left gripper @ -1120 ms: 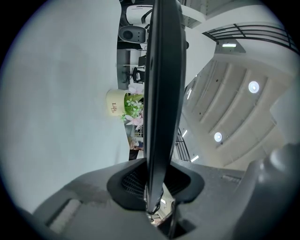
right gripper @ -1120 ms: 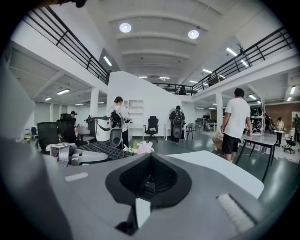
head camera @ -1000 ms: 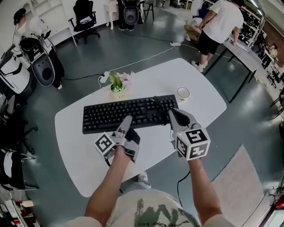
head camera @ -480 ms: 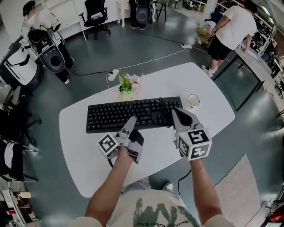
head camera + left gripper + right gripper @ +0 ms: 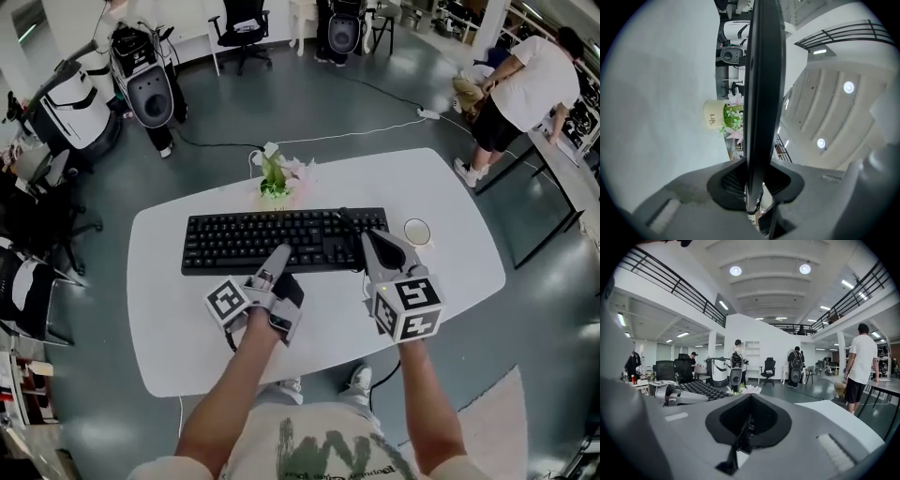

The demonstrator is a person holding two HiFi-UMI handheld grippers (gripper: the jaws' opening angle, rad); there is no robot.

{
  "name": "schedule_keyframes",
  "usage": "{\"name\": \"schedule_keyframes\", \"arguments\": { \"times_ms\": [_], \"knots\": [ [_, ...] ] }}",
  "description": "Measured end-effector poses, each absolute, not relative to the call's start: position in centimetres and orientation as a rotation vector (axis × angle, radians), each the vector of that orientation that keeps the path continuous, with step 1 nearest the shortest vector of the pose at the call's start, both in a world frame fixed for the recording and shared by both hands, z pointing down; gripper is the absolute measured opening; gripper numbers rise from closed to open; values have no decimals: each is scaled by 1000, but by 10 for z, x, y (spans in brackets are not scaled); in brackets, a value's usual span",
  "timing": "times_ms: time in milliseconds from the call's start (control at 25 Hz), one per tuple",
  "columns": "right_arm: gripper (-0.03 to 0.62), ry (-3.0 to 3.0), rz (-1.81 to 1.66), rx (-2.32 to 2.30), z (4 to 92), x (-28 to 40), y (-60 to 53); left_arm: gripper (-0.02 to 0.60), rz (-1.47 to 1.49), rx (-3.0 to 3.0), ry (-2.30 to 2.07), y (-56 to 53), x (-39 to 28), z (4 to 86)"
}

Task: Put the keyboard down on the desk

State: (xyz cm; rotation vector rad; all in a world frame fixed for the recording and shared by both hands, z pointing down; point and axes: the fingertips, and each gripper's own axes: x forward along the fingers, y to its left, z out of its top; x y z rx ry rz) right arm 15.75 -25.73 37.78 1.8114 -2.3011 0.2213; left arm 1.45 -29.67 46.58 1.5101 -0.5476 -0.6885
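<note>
**Head view.** A white oval table stands on a grey floor. A black keyboard lies lengthwise across the middle of the table. Behind its far edge stands a small pot of flowers; just beside its right end stands a cup.

The left claw meets the keyboard's near edge, a little left of the middle. The right claw sits over the keyboard's right end, beside the cup. Each claw carries a cube with square markers, left and right.

A person in a white shirt stands well apart at the upper right, and an office chair stands at the far wall.

**Left gripper view** (rolled on its side; table at left, ceiling at right). The keyboard appears edge-on as a dark band running into the hollow between the jaws. The jaws are clenched on it, one above and one below. The pot shows whole in the gap between the table surface and the keyboard. Along this line of sight the keyboard is therefore held clear of the table, not resting on it.

**Right gripper view.** The jaws are pressed together, with only a narrow seam between them and nothing grasped. The keyboard's keys and the left claw show off to the left. The person in the white shirt shows at the right.
</note>
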Motion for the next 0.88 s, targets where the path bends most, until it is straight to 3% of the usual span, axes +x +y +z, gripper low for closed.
{"name": "schedule_keyframes", "arguments": {
  "times_ms": [400, 880],
  "knots": [
    [-2, -2476, 191, 1519, 386, 193, -281, 89, -822, 1519, -701, -288, 52, 463],
    [-2, -2566, 187, 1391, 389, 190, -295, 89, -896, 1503, -804, -284, 44, 470]
  ]
}}
